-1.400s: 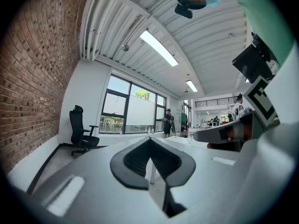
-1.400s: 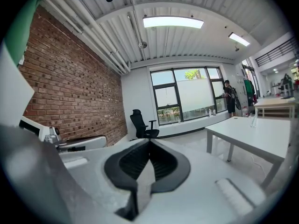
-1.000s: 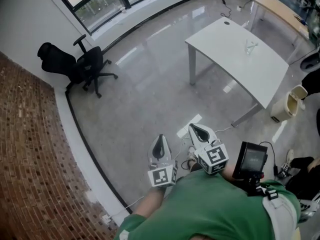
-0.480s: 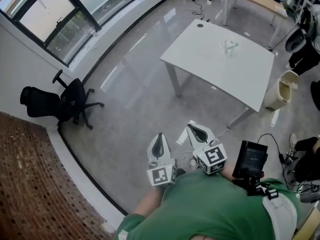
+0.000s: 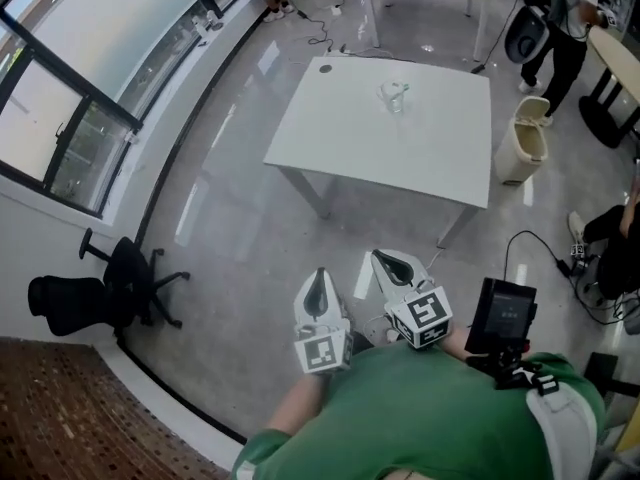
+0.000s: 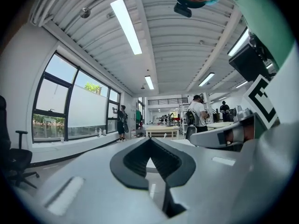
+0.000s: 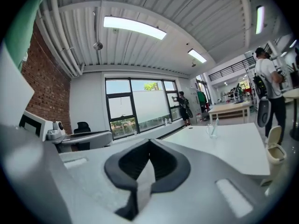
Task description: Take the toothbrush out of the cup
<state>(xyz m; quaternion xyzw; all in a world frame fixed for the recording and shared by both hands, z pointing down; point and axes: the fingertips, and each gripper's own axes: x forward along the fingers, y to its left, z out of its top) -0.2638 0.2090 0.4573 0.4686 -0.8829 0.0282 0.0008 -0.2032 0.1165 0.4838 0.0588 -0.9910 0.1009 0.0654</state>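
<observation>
Since a second ago the head view has swung round. The white table (image 5: 330,138) has slid from the upper right to the top middle. The black chair (image 5: 100,293) has dropped to the lower left, and the brick wall (image 5: 60,418) is now only a corner at the bottom. Both grippers sit at the same spot in the view as before.

The left gripper (image 6: 150,141) has its jaws pressed together, tip to tip, with nothing between them. The right gripper (image 7: 149,143) is the same — jaws together and nothing held. In the head view the two sit side by side, close to the person's green shirt (image 5: 420,418). Both point away from the body, over the grey floor (image 5: 240,268). The right one tilts a little to the left.

The cup (image 7: 211,130) is clear and stands upright on the white table, toward its far side — well apart from both grippers. The toothbrush (image 7: 215,125) is in the cup and leans to one side.

A pale bin (image 5: 520,146) stands on the floor just beside the table's right edge. A small black screen (image 5: 504,315) sits near the person's right side. Big windows (image 5: 80,58) run along the left wall.
</observation>
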